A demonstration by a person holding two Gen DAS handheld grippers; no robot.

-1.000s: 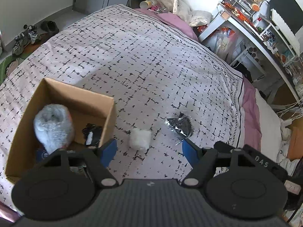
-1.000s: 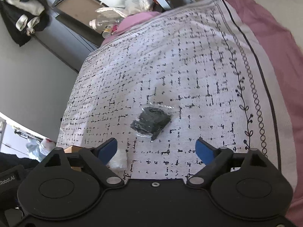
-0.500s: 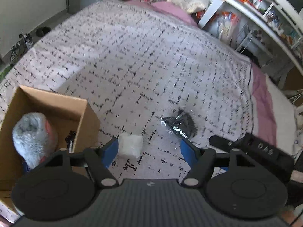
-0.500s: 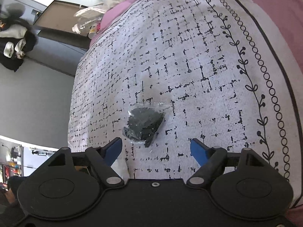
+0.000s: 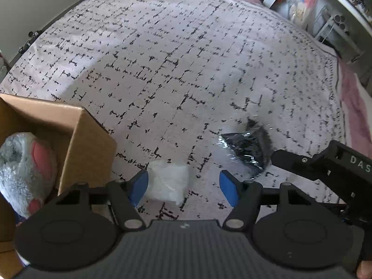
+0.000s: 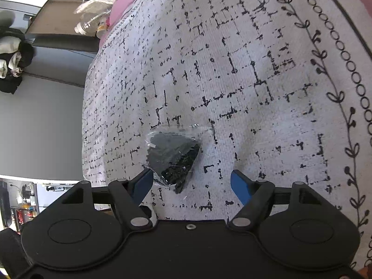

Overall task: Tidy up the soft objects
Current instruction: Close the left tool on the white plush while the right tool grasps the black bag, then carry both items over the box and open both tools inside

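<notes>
White soft bundle (image 5: 167, 182): lower centre of the left wrist frame, on the bedspread (image 5: 176, 69), between the blue fingertips (image 5: 139, 186) of the left tongs (image 5: 183, 186); touching or just beside the left-hand tip, exact contact not discernible. Left tongs: spread apart, nothing clamped.

Black item in clear wrap (image 6: 174, 160): centre-lower area of the right wrist frame, on the bedspread (image 6: 255, 69), lower end between the tips of the right tongs (image 6: 192, 186), nearer the left-hand tip. Right tongs: spread apart, nothing clamped. Same black item (image 5: 248, 150) in the right half of the left wrist frame, blurred, with the right tongs body (image 5: 330, 169) entering from the right edge just beside it.

Cardboard box (image 5: 88, 144): left edge of the left wrist frame, open-topped, near the white bundle. Grey plush toy (image 5: 21, 169) with pink patches: inside the box, at lower left.
</notes>
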